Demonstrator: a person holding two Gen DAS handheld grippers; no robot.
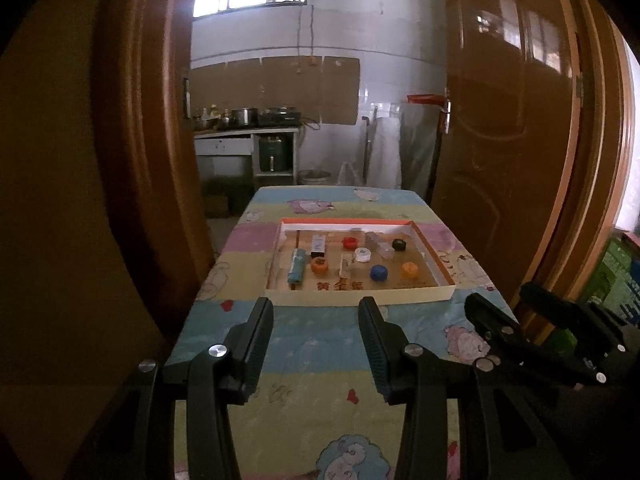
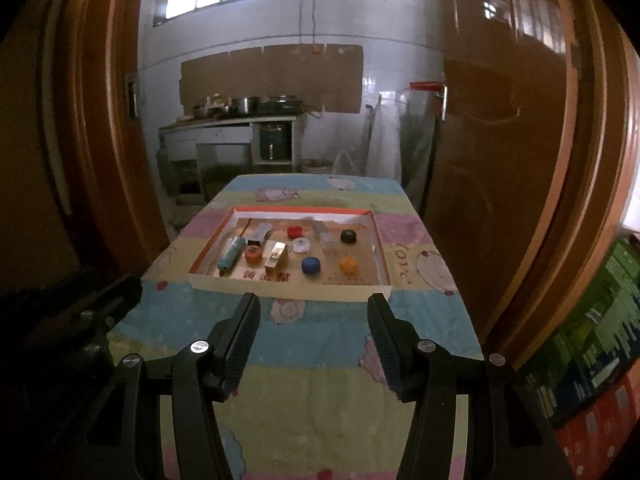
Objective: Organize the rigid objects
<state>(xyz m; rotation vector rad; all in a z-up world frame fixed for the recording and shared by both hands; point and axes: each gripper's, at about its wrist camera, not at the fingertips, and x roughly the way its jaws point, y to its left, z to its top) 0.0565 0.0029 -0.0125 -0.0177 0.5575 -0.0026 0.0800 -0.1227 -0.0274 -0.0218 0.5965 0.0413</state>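
Observation:
A shallow cardboard tray (image 1: 434, 294) (image 2: 288, 289) lies on the table. In it are a teal tube (image 1: 296, 271) (image 2: 231, 255), several bottle caps, among them red (image 1: 349, 243) (image 2: 295, 231), black (image 1: 399, 245) (image 2: 348, 236), blue (image 1: 379, 272) (image 2: 311, 265) and orange (image 1: 409, 269) (image 2: 348, 265), a gold box (image 2: 276, 262) and a clear block (image 1: 380, 246). My left gripper (image 1: 316, 308) is open and empty, short of the tray's near edge. My right gripper (image 2: 314, 304) is open and empty, also short of it, and shows at the right in the left wrist view (image 1: 508, 300).
The table wears a pastel cartoon cloth (image 1: 320, 360) (image 2: 320, 380). Brown wooden doors (image 1: 500, 120) (image 2: 500, 120) flank it left and right. Stacked boxes (image 2: 592, 360) stand at the right. A kitchen counter with pots (image 1: 244, 120) is behind.

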